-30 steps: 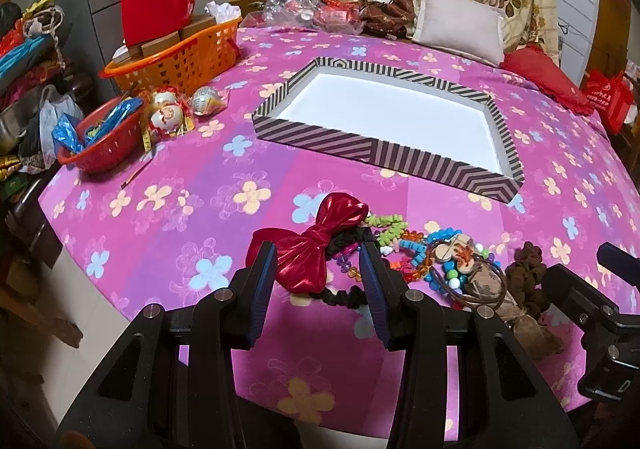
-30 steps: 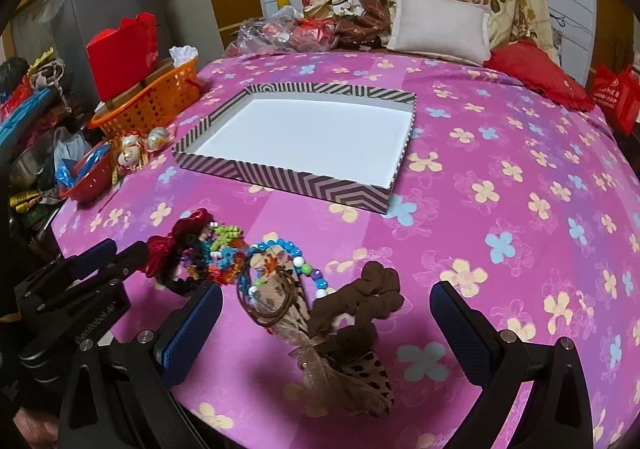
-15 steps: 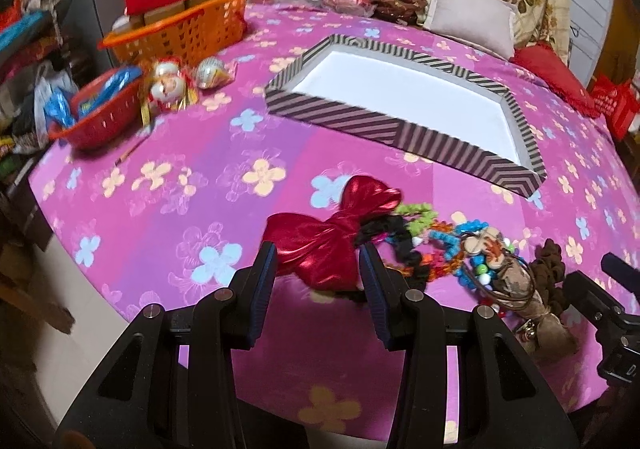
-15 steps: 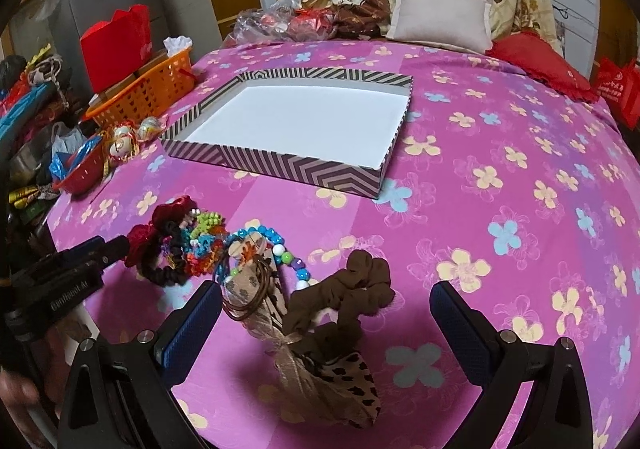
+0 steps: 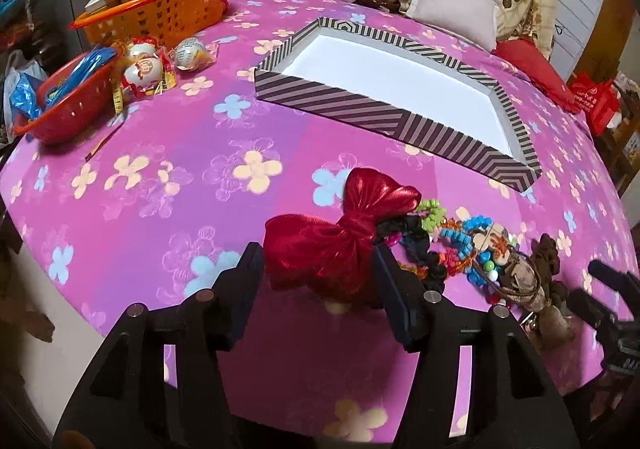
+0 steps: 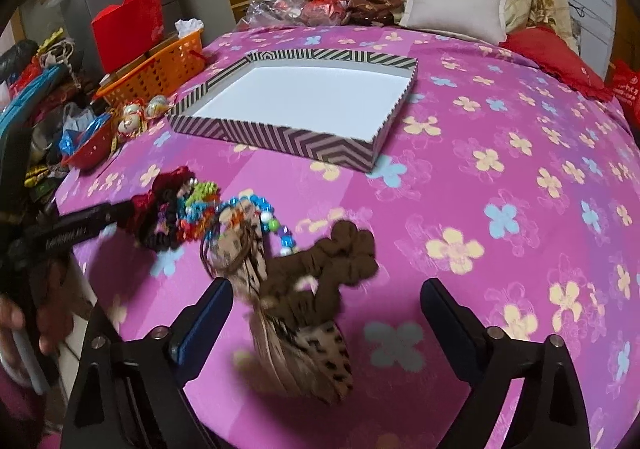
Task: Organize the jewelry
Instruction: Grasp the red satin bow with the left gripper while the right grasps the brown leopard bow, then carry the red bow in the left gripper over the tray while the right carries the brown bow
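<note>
The left gripper (image 5: pixel 318 269) has its fingers (image 5: pixel 250 273) spread, just widened, around the near lobe of one shiny red bow (image 5: pixel 340 241); whether they touch it I cannot tell. The right gripper (image 6: pixel 326 313) has its fingers (image 6: pixel 444 309) wide apart, just narrowed slightly, either side of one brown scrunchie (image 6: pixel 332 265) and a leopard-print fabric piece (image 6: pixel 316 353), gripping neither. Between the two lies a tangle of black scrunchie, green and orange beads and a blue bead bracelet (image 6: pixel 260 213), all on the pink flowered bed (image 6: pixel 500 169). Beyond sits one striped box (image 6: pixel 280 133), white inside. Left: one orange basket (image 5: pixel 160 13), one red bowl (image 5: pixel 64 113), three wrapped eggs (image 5: pixel 144 69).
</note>
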### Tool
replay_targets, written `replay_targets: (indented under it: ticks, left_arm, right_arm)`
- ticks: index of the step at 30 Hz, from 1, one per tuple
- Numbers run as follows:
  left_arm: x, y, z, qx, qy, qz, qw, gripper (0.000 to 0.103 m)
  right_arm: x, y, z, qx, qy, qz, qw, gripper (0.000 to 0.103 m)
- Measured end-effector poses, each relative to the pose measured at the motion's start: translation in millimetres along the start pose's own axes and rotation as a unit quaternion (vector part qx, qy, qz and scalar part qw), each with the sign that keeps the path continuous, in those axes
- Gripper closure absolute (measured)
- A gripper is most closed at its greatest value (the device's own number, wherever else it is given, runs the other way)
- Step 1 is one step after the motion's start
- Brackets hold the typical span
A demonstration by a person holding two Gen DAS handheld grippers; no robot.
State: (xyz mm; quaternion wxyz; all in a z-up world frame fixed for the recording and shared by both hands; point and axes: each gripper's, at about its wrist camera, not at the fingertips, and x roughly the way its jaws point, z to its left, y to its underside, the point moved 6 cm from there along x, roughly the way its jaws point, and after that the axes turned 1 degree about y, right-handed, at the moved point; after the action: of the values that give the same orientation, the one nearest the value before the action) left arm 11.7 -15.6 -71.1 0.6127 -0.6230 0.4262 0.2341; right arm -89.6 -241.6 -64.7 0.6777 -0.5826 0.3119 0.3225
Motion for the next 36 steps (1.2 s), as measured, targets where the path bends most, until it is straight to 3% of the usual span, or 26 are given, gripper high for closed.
replay_targets:
  ticks: [8,12,19,21,26,27,29,31,33,36]
  left_arm:
    - [11.4,-4.6,-11.8,0.015,0.033,0.021,0.9991,0.047]
    - [19.8,-6.8,-11.1,0.02,0.02,0.026,0.9992,0.047]
    - [32.6,-11.5,6.7,0.004,-0.001,0.04,0.9992,0.046]
    - [33.3,-12.8,6.1,0.007,0.0,0.041,0.9992,0.047]
    - [38.8,-13.9,2.8,0.021,-0.006,0.043,0.9988,0.046]
    - [39.8,-15.1,3.2,0.021,-0.007,0.043,0.9988,0.046]
    - [40.7,-17.6,3.9,0.02,-0.005,0.042,0.9989,0.047]
    - [41.6,-18.9,3.7,0.018,0.005,0.041,0.999,0.047]
    - [43.3,-19.4,4.1,0.016,0.021,0.04,0.9988,0.072]
    - [42.4,-20.9,5.2,0.009,0.023,0.041,0.9988,0.085]
  right_arm:
    - [8.4,14.5,-9.9,0.017,-0.012,0.018,1.0,0.02]
    - [15.2,8.0,-11.5,0.018,0.011,0.016,1.0,0.028]
    - [26.7,0.7,-14.9,0.026,0.011,0.025,0.999,0.04]
    - [30.5,-0.7,-11.1,0.031,-0.009,0.03,0.999,0.04]
    - [41.6,-5.3,-9.7,0.027,-0.004,0.027,0.999,0.04]
    - [42.2,-6.2,-9.6,0.023,-0.003,0.023,0.999,0.042]
    - [41.8,-6.5,-10.5,0.017,0.002,0.014,1.0,0.066]
    - [40.6,-5.6,-12.4,0.019,-0.001,0.008,1.0,0.081]
    - [39.5,-5.0,-13.7,0.021,-0.007,0.006,1.0,0.089]
    - [34.2,-4.4,-13.4,0.024,-0.013,0.002,1.0,0.091]
